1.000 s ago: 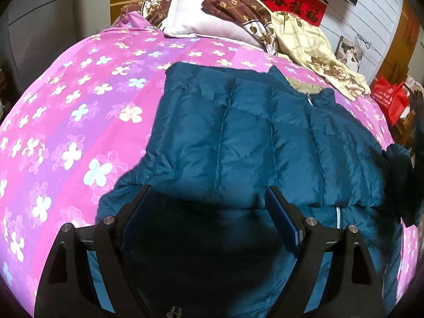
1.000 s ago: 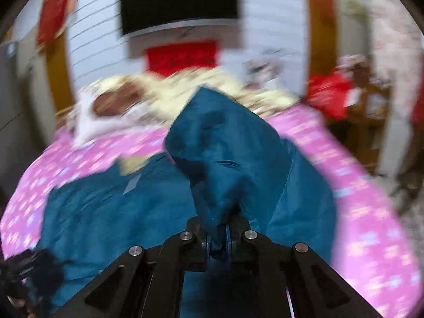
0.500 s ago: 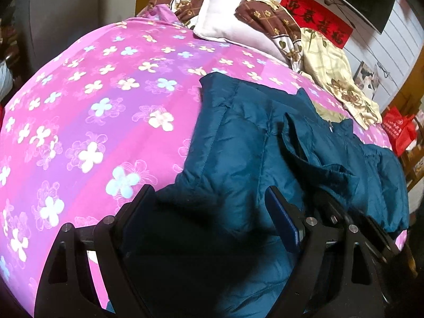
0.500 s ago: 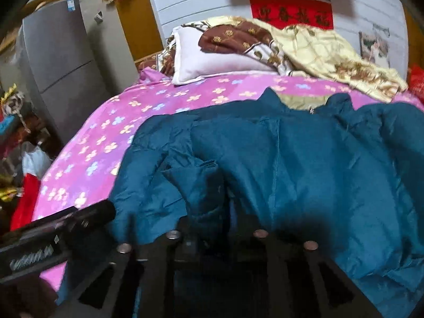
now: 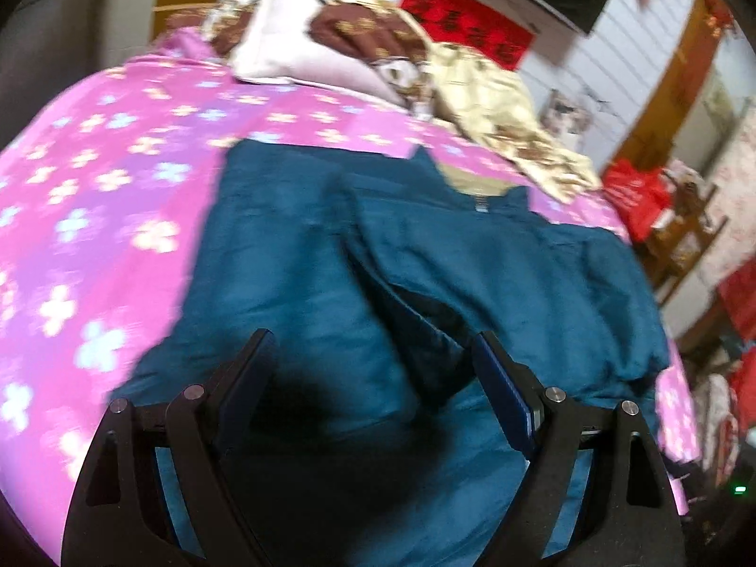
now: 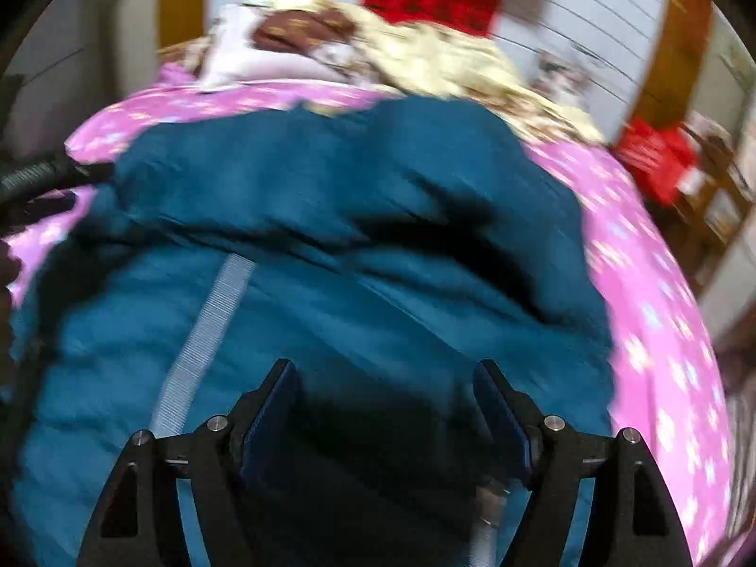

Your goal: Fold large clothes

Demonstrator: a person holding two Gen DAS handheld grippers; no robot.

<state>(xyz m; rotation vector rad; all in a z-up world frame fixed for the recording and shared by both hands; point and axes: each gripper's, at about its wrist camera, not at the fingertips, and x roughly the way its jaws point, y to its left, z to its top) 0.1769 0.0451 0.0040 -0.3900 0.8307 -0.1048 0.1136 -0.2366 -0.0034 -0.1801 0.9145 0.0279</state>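
A large teal puffer jacket (image 5: 302, 255) lies spread on a pink flowered bedspread (image 5: 94, 179). One sleeve (image 5: 472, 255) lies folded across its front. My left gripper (image 5: 373, 359) is open and empty, just above the jacket's lower left part. In the right wrist view the jacket (image 6: 330, 198) fills the middle, with a grey zipper tape (image 6: 208, 326) running down it. My right gripper (image 6: 385, 387) is open and empty above the jacket's lower part. Both views are motion-blurred.
Pillows (image 5: 302, 47) and a yellow flowered quilt (image 5: 501, 104) are piled at the bed's head. A red bag (image 5: 638, 193) and wooden furniture (image 5: 685, 241) stand right of the bed. The other gripper's handle (image 6: 33, 175) shows at the left edge.
My right gripper carried the sleeve across the jacket, let it go and opened. It has drawn back over the jacket's lower part. My left gripper stayed open and shifted a little.
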